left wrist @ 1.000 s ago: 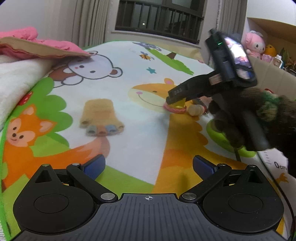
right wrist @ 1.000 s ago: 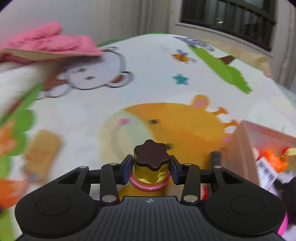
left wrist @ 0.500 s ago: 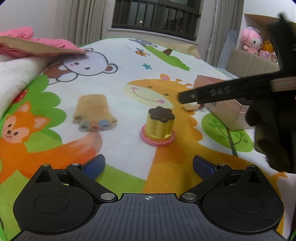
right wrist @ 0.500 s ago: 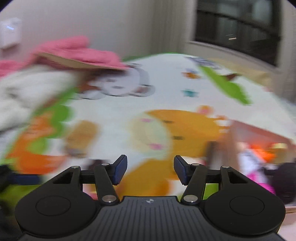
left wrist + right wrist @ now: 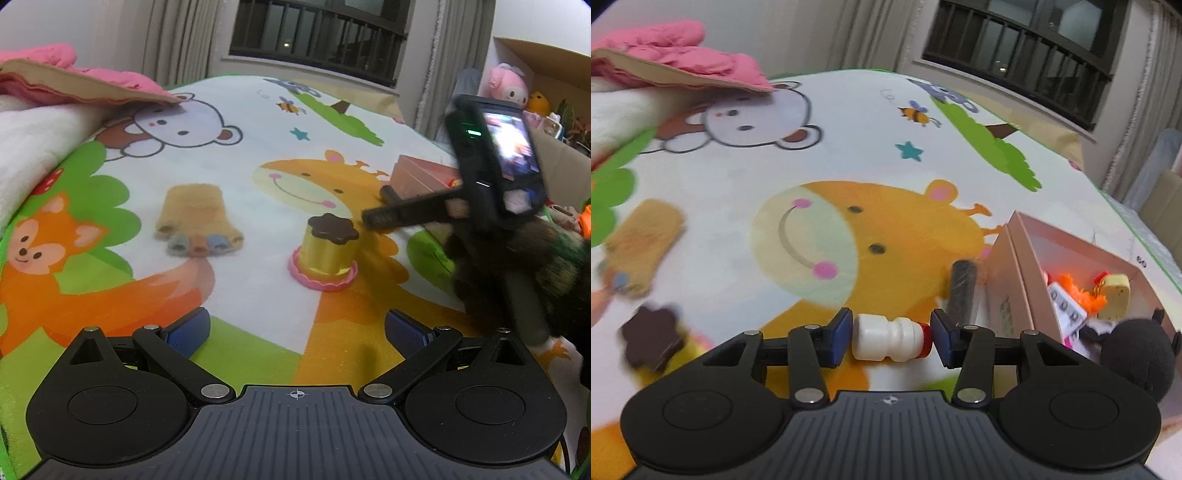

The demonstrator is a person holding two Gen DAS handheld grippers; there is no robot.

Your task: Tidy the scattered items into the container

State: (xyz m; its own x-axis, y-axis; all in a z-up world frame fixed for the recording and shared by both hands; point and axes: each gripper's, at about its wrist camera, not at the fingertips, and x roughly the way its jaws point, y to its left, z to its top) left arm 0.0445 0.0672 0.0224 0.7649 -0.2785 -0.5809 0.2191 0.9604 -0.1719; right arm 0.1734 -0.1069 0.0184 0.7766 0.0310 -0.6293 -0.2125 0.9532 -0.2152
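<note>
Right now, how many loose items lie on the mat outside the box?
4: pudding toy mid-mat, plush paw left of it, white bottle between the fingers of the right claw, dark cylinder beside the box. Others may be hidden.

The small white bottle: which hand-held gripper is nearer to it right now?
Right. The right hand-held gripper brackets the small white bottle lying sideways between its open fingers. The left hand-held gripper sits back, facing the pudding toy.

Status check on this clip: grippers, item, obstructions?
Left gripper open, empty. Right gripper straddling small white bottle, lying sideways. Pudding toy, sock on mat. Pink box right, unobstructed.
</note>
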